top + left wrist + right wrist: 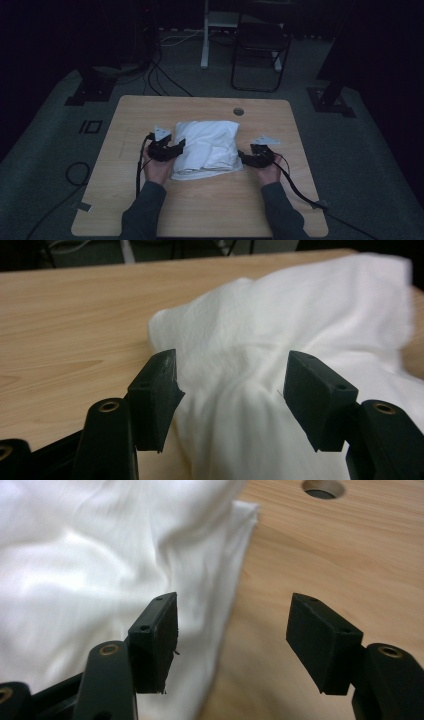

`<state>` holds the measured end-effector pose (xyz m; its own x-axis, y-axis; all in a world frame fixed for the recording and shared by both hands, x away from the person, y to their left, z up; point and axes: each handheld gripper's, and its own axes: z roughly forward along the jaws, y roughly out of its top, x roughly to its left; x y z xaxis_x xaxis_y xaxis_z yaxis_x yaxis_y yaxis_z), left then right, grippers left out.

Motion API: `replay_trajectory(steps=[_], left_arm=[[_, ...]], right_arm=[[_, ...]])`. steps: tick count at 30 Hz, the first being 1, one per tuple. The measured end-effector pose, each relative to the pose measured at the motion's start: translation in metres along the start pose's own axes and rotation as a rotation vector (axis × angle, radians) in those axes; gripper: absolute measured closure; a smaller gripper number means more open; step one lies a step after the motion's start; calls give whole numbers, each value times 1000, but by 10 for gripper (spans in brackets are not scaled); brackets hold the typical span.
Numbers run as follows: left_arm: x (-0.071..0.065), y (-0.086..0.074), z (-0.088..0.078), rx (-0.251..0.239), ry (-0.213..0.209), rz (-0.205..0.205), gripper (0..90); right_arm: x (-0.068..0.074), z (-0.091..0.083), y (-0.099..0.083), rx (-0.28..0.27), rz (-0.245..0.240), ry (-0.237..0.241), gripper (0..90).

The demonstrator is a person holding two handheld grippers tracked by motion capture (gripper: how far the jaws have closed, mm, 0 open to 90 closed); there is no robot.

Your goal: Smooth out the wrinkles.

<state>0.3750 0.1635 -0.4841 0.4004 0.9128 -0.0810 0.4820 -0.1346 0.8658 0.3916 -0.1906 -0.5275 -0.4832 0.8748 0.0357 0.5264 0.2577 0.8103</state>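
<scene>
From the high view we see the folded white cloth [207, 149] at the worktop's [150, 110] centre, the left gripper [172, 149] at its 9 o'clock, the right gripper [246, 158] at 3 o'clock; each gripper view shows jaws apart, clamping nothing.

No legible text, label, brand, number or sign appears on the white cloth [207, 147], on the wooden worktop [200, 210], or on either pair of tongs; all visible surfaces are unmarked.
</scene>
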Motion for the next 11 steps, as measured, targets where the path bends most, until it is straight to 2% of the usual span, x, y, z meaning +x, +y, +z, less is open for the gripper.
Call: replay_trajectory(steps=[1, 2, 5, 11], left_arm=[[0, 0, 0, 0, 0, 0, 391], [4, -4, -12, -5, -18, 1, 391], [7, -8, -18, 4, -22, 11, 391], [12, -14, -22, 12, -14, 18, 391]], right_arm=[[0, 0, 0, 0, 0, 0, 367], [-5, -14, -13, -9, 10, 12, 368], [-10, -23, -26, -1, 16, 13, 368], [-15, -26, -38, 5, 26, 13, 369]])
